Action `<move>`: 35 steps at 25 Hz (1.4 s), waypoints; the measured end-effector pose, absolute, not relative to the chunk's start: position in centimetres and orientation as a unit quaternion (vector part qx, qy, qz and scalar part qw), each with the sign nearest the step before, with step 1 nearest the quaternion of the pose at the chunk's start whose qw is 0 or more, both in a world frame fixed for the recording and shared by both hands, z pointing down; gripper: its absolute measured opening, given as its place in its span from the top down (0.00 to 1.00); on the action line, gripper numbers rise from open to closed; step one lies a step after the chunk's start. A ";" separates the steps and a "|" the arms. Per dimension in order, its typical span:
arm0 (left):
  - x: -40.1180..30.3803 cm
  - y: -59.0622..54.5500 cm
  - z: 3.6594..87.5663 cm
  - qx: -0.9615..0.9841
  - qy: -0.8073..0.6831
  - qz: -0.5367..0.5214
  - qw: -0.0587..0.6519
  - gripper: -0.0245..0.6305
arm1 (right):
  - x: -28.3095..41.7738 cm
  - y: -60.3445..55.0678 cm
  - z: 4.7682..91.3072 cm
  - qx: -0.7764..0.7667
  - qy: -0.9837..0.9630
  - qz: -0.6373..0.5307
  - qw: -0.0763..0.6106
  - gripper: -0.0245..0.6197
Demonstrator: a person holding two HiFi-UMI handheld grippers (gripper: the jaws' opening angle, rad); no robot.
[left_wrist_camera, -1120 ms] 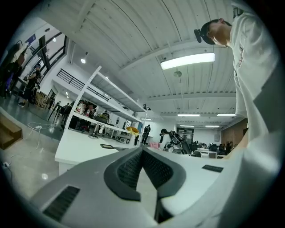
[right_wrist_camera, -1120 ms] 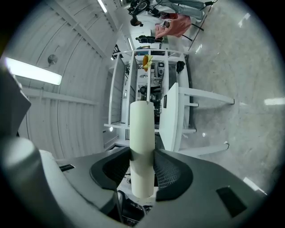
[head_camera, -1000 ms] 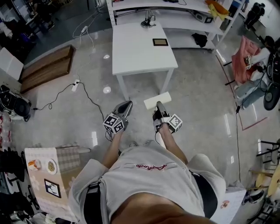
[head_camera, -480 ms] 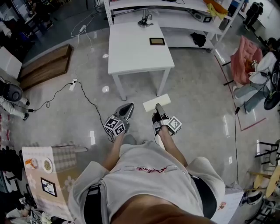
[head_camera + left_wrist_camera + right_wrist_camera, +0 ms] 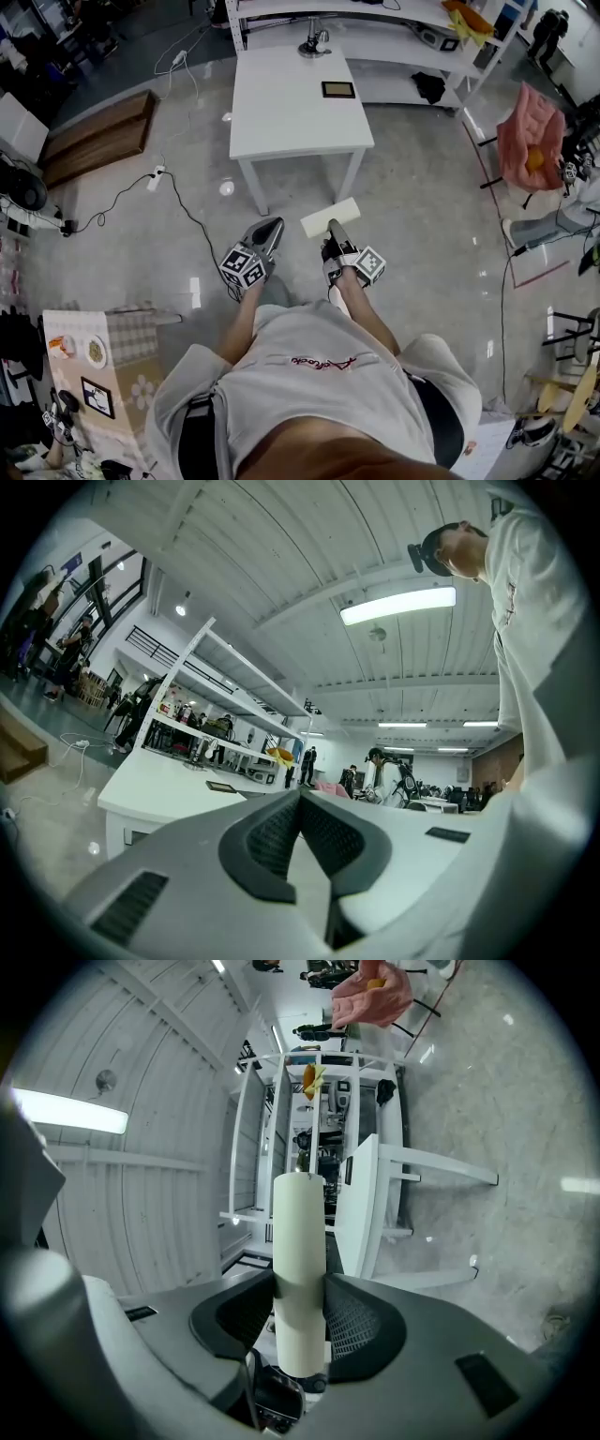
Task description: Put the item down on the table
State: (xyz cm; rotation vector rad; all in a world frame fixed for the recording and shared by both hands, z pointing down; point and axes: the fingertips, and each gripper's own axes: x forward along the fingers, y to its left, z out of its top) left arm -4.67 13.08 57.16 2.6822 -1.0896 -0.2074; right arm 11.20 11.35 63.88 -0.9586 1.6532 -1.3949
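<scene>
A flat cream-white box [image 5: 330,217] hangs over the floor, held by its near end in my right gripper [image 5: 333,228]. In the right gripper view the cream box [image 5: 298,1260] stands edge-on between the two dark pads, which press on both its sides. My left gripper [image 5: 268,231] is beside it to the left, jaws together and empty; in the left gripper view its pads [image 5: 298,832] meet with nothing between them. The white table [image 5: 298,117] stands ahead of both grippers, its front edge a short way beyond the box.
On the table lie a small dark framed tablet [image 5: 338,90] and a metal object [image 5: 315,45] at the far end. White shelving [image 5: 375,19] runs behind it. A power strip and cable [image 5: 159,178] trail on the floor at left. A pink chair [image 5: 530,141] stands right.
The view has shifted slightly, bringing the table a little nearer to the left. Both grippers keep their pose, and the box stays in the right jaws.
</scene>
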 end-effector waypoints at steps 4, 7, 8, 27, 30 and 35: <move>-4.4 11.7 56.9 0.918 -0.374 -0.070 0.115 0.94 | 11.3 9.7 63.6 -0.367 0.654 -0.540 0.381 0.66; -4.1 10.5 56.9 0.918 -0.374 -0.071 0.112 0.94 | 11.6 8.6 63.6 -0.367 0.650 -0.544 0.382 0.66; -4.0 10.1 57.0 0.917 -0.375 -0.071 0.112 0.94 | 11.8 8.2 63.6 -0.367 0.651 -0.544 0.382 0.66; -5.0 -1.3 57.9 0.915 -0.377 -0.079 0.119 0.94 | 10.8 -2.6 64.4 -0.373 0.646 -0.548 0.378 0.66; -5.4 -3.8 57.8 0.915 -0.377 -0.082 0.120 0.94 | 10.5 -5.1 64.7 -0.374 0.650 -0.545 0.375 0.66; -6.5 -8.2 57.7 0.914 -0.376 -0.086 0.124 0.94 | 9.7 -9.3 64.4 -0.384 0.645 -0.547 0.371 0.66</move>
